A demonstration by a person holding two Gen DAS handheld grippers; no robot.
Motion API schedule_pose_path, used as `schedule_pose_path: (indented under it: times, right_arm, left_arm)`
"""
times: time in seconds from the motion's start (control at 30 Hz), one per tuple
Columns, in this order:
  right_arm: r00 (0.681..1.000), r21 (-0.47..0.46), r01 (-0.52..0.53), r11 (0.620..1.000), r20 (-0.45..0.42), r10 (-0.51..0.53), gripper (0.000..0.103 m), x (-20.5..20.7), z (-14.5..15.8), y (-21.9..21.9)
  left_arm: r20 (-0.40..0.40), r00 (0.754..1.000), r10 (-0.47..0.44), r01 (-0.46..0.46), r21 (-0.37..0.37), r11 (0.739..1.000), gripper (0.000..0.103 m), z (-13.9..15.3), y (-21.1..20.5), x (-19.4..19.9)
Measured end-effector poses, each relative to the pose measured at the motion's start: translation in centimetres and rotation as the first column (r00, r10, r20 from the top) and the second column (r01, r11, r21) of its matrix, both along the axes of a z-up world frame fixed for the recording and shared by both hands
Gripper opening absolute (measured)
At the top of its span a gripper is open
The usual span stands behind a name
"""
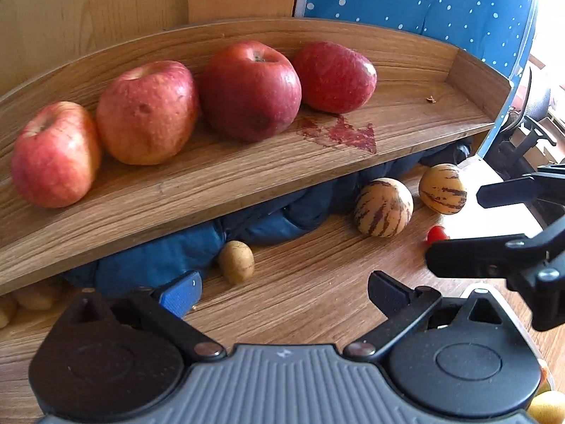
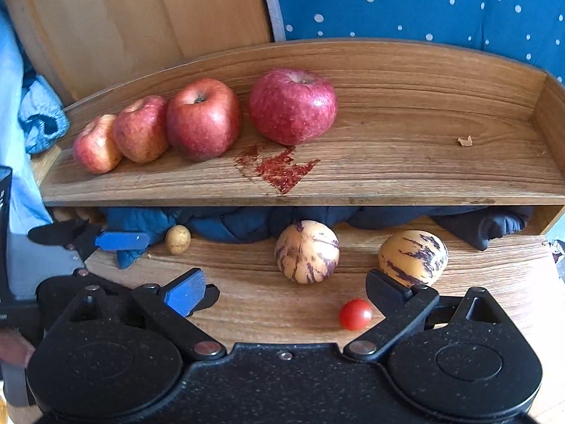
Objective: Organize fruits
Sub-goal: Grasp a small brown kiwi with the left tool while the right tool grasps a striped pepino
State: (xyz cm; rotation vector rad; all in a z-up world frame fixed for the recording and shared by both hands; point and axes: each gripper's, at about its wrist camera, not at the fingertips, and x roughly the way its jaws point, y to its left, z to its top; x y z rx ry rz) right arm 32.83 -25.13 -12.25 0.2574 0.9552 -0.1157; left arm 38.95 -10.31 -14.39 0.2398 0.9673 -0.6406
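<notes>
Red apples (image 2: 203, 118) in a row on wooden shelf (image 2: 388, 183)

A blue polka-dot cloth (image 2: 423, 3) hangs behind; dark blue bundled fabric (image 2: 229, 222) lies under the shelf.

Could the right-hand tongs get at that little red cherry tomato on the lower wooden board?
Probably yes. The right tongs stand open and empty, and the small red cherry tomato lies in the open just ahead, between their fingers, with bare lower wooden board around it and nothing blocking.
</notes>
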Motion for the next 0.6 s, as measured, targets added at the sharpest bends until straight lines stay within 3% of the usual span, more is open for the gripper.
schedule_pose_path:
  times: [0.37, 0.6]
  right_arm:
    - [0.998, -0.046, 0.034, 0.998, -0.051, -0.037, 0.077, 2.4, -2.1, -0.3]
    - [0.997, -0.064, 0.033, 0.997, -0.071, -0.037, 0.067, 3.4, -3.1, 0.0]
  left_arm:
    - [-0.021, 0.998, 0.052, -0.052, 0.023, 0.998, 0.098, -1.0, -0.4, 1.1]
    - [-0.015, 0.997, 0.074, -0.073, 0.035, 0.997, 0.085, -1.3, -0.6, 1.6]
